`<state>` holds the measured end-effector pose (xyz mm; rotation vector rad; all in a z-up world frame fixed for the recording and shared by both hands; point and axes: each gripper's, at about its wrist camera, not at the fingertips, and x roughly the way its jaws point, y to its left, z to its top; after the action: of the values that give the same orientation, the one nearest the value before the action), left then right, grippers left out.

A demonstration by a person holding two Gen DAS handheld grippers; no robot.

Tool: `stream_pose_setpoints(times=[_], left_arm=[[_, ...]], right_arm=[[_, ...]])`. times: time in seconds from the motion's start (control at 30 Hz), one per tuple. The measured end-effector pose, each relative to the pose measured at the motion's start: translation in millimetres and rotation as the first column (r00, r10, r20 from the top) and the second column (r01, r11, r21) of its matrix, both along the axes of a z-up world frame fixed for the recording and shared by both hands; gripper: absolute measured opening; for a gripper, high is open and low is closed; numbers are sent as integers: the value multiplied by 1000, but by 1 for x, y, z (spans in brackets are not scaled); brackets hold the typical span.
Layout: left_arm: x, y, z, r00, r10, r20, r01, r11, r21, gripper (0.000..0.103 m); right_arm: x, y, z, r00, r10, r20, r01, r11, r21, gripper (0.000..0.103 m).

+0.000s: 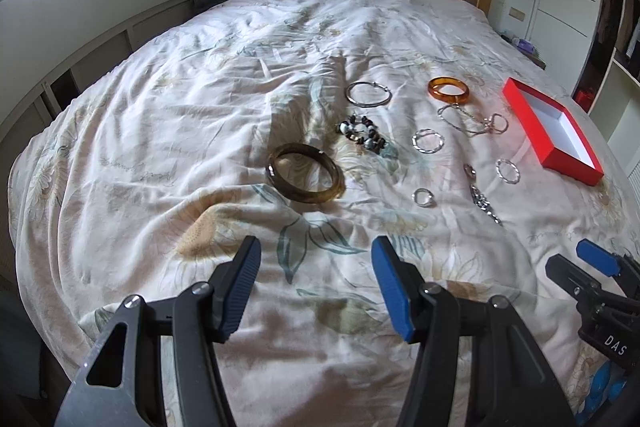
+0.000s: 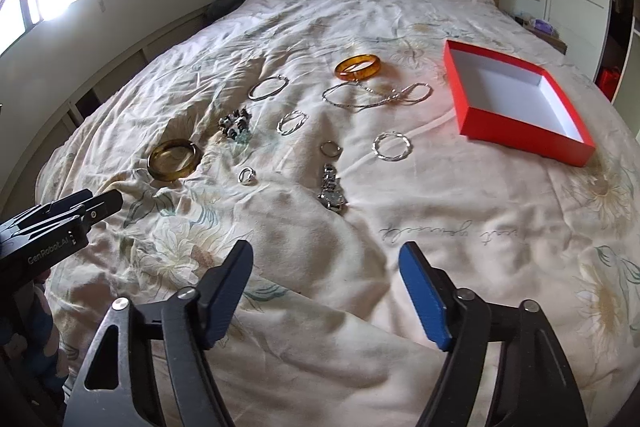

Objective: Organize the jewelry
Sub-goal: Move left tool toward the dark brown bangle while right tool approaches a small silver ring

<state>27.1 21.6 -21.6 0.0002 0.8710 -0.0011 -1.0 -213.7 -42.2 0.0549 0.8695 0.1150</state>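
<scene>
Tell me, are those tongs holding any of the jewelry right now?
No. Both the left tongs and the right tongs are open and empty above the bed. The jewelry all lies loose there, and the red box holds nothing.

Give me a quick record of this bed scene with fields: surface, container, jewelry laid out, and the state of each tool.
surface: floral bedspread, wrinkled
container: red box, white inside, nothing in it, on the right side of the bed
bangles: amber bangle far; dark brown bangle on the left
other jewelry: silver hoop, beaded bracelet, chain necklace, twisted silver rings, metal watch
left tool: open, holding nothing, above the bedspread
right tool: open, holding nothing
</scene>
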Motion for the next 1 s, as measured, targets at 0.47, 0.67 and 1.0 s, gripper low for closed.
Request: stream_pose_setpoints(times=[0.47, 0.67, 1.0], left_arm=[[27, 9, -9, 1000, -1, -27, 1, 1000, -6, 56], [40, 19, -18, 998, 10, -64, -12, 999, -31, 55], [51, 21, -26, 996, 3, -91, -7, 999, -47, 55]], right_arm=[[22, 2, -3, 999, 21, -30, -20, 1000, 23, 57], [30, 1, -8, 999, 24, -49, -22, 999, 25, 53], [40, 0, -11, 998, 21, -59, -19, 999, 28, 52]])
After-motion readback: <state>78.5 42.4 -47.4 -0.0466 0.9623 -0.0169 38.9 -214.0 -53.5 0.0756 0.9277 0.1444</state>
